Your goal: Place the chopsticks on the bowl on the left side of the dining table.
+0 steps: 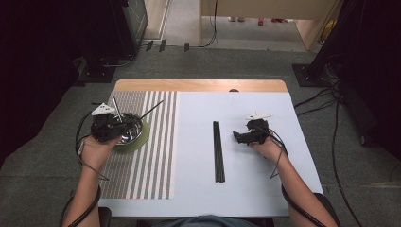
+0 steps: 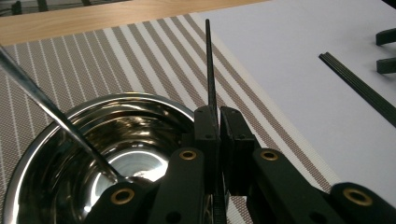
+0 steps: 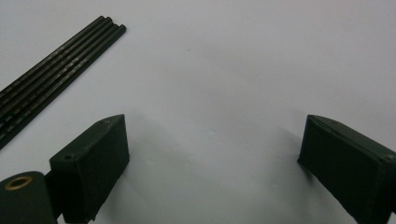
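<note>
The left gripper (image 1: 126, 124) is clenched on a single thin black chopstick (image 2: 210, 74), its two jaws pressed against the stick from either side; in the left gripper view the stick rises from between the jaws and points away over the striped brown-and-white woven placemat (image 2: 135, 56) toward the wooden edge of the table. Directly under and to the left of those jaws sits a shiny round steel bowl (image 2: 56, 158), with a slim metal utensil handle (image 2: 51, 112) leaning out of it, its lower end resting on the bowl's bottom. In the high view the bowl rests on a pale green round plate (image 1: 142, 137) just beneath the left gripper. The right gripper (image 1: 239, 137) is released, its jaws standing wide apart low over the bare white table surface (image 3: 224, 70) with nothing between them. A bundle of remaining black chopsticks (image 3: 56, 70) lies flat on the white surface just beyond and to the left of its jaws, near but not touching them
</note>
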Tool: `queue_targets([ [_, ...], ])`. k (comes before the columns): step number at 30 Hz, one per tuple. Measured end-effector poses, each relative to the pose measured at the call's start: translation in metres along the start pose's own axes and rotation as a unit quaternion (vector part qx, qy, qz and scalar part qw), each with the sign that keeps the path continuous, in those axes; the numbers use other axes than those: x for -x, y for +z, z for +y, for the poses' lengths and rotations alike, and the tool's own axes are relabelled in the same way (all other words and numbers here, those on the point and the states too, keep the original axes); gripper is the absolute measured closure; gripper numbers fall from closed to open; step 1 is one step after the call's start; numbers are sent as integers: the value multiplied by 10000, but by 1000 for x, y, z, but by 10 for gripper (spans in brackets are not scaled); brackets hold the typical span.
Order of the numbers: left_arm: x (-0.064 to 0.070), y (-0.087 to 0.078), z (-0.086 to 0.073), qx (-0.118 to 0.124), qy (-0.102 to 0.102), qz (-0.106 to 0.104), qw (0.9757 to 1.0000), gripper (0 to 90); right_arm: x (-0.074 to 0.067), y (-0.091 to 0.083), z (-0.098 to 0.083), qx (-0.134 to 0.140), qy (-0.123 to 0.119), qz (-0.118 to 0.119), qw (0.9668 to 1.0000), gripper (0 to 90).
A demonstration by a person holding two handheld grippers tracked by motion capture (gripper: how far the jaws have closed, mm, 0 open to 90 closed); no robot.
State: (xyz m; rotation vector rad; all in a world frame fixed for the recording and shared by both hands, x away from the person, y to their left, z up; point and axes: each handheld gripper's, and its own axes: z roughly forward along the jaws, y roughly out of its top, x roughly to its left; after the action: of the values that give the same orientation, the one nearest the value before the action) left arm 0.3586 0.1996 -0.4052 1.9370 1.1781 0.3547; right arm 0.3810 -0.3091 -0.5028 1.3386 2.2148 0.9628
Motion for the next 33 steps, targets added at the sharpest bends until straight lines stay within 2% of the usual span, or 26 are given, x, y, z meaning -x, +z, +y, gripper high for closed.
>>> queue_targets([
  [14,-16,-8,-9,-58,-32,154,9999,875,0,0,0,1,-1,-2,10000,77],
  [18,-21,-9,-11,-56,-84,165,9998,875,0,0,0,1,-1,-1,10000,77],
  [33,-29,-8,-18,-222,-19,123,9997,875,0,0,0,5,3,-2,10000,77],
])
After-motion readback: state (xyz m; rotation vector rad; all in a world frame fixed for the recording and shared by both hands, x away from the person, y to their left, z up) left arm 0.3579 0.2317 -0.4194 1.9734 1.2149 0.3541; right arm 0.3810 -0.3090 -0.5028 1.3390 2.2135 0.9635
